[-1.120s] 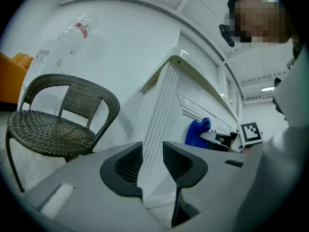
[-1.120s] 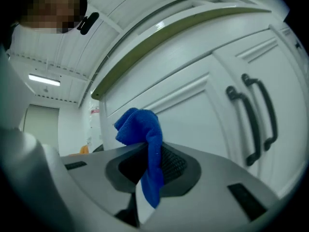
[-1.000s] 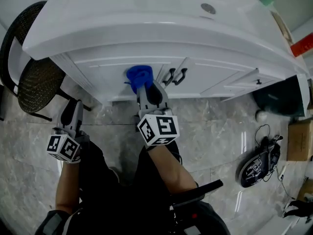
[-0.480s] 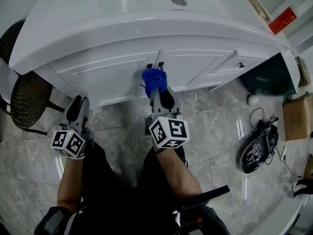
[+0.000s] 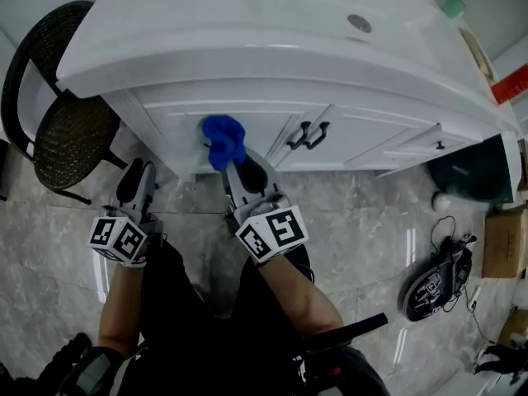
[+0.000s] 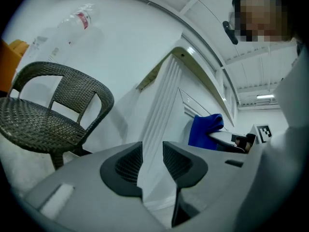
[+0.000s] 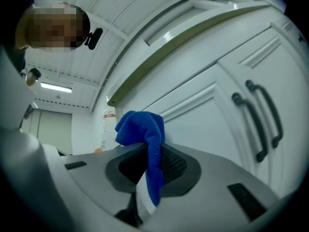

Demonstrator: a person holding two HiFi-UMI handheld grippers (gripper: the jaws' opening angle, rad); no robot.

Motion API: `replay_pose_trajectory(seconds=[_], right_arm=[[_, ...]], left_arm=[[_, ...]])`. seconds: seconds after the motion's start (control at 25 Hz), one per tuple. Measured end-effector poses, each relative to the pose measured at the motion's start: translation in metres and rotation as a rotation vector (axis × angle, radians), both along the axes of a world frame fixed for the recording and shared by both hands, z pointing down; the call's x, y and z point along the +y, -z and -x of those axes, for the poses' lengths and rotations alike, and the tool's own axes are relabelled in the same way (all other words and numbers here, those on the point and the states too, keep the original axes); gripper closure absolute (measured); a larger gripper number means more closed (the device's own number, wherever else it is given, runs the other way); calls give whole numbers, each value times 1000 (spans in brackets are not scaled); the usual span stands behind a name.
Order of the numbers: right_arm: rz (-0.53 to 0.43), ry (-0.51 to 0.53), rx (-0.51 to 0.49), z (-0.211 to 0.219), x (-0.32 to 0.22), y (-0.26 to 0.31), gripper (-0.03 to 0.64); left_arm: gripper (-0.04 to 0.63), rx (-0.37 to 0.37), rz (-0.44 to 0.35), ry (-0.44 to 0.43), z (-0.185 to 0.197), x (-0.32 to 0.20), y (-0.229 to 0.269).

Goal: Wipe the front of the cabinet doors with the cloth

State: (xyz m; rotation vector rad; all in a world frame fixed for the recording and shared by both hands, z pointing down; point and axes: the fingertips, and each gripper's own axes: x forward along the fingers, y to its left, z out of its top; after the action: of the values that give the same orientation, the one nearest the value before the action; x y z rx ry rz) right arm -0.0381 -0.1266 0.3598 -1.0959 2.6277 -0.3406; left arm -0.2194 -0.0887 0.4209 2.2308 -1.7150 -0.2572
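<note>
**Presently: cloth pinched in your right hand-held gripper, at the left cabinet door**

Head view. Your right hand-held gripper (image 5: 237, 165) reaches forward to the white cabinet (image 5: 165, 118). The blue cloth (image 5: 223, 141) is bunched at its tip and lies over the lower front of the left door (image 5: 247, 115), left of the two dark handles (image 5: 309, 134). Your left hand-held gripper (image 5: 137, 173) hangs lower, near the cabinet's left corner and over the grey marble floor (image 5: 371, 213), well apart from the cloth. A wicker chair (image 5: 70, 130) stands just beside the cabinet's left end. A white countertop (image 5: 247, 31) overhangs the doors.

Left gripper view. The left hand-held gripper (image 6: 152, 151) has its jaws spread by a narrow gap. Nothing sits between them, and only the cabinet's fluted corner (image 6: 161, 100) shows through. The wicker chair (image 6: 53, 115) is at the left. The cloth (image 6: 205, 129) shows at the right, set against the door face.

Right gripper view. The right hand-held gripper (image 7: 152, 166) is pinching the cloth (image 7: 142, 129): a thin fold runs down between the jaws and the bulk mushrooms above them. The panelled door (image 7: 193, 105) fills the background directly behind the cloth. The pair of handles (image 7: 256, 115) stands to the right, clear of the cloth.
</note>
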Motion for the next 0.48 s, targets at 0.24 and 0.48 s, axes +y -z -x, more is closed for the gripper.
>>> replay_pose_trajectory(seconds=[0.24,0.48], right_arm=[[54,250,25,102,21,-41,560],[172,259,112,124,7,-108,560]], left_arm=[[463,-10,34,91,37,19,-8],[463,-32,52,101,39,29,-16]])
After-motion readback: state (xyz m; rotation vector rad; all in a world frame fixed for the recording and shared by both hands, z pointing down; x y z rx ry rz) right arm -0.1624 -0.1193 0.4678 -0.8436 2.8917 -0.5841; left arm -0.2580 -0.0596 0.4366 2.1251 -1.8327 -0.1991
